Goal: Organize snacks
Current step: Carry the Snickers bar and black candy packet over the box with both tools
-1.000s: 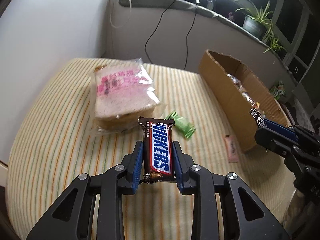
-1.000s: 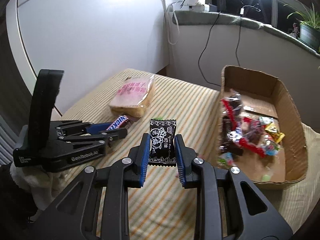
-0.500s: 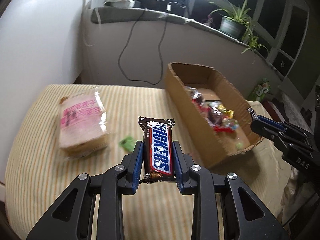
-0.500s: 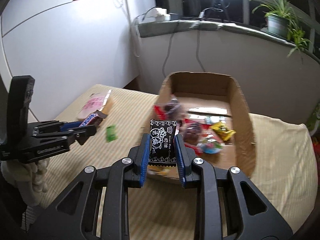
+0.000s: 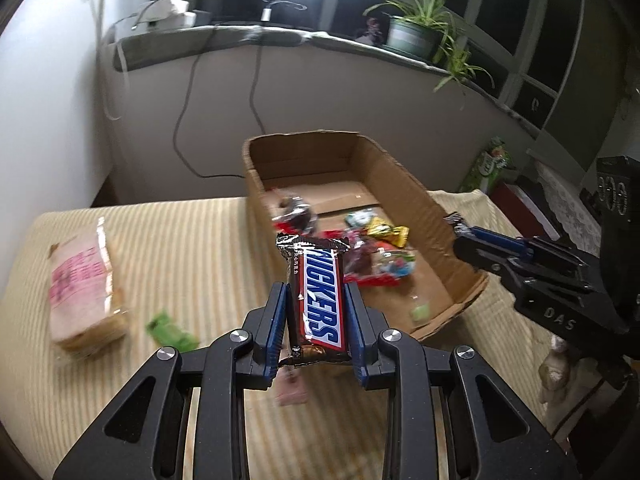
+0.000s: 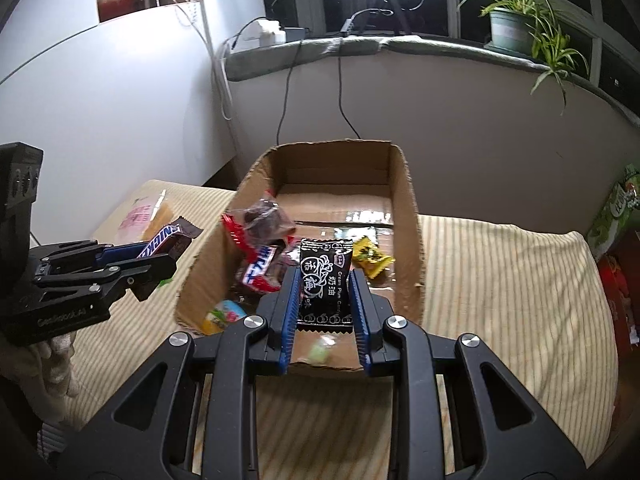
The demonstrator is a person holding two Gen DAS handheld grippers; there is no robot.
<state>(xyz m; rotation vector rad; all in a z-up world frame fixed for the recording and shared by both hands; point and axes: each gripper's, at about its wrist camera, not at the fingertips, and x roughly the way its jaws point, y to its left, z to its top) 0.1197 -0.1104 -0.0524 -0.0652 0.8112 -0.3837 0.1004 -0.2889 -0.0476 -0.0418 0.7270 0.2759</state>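
L hand-held gripper (image 5: 316, 312) grips Snickers bar (image 5: 320, 300); R hand-held gripper (image 6: 325, 304) grips plum candy (image 6: 325, 280). Box (image 6: 408, 216) part-filled. Bread pack (image 5: 82, 300), green candy (image 5: 170, 330), pink packet (image 5: 292, 392) left on bed, near-left.

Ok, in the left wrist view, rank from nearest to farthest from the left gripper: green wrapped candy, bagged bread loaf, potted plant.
1. Green wrapped candy, on the striped cloth, just left of the left gripper.
2. Bagged bread loaf, farther left.
3. Potted plant, on the window ledge, upper right.
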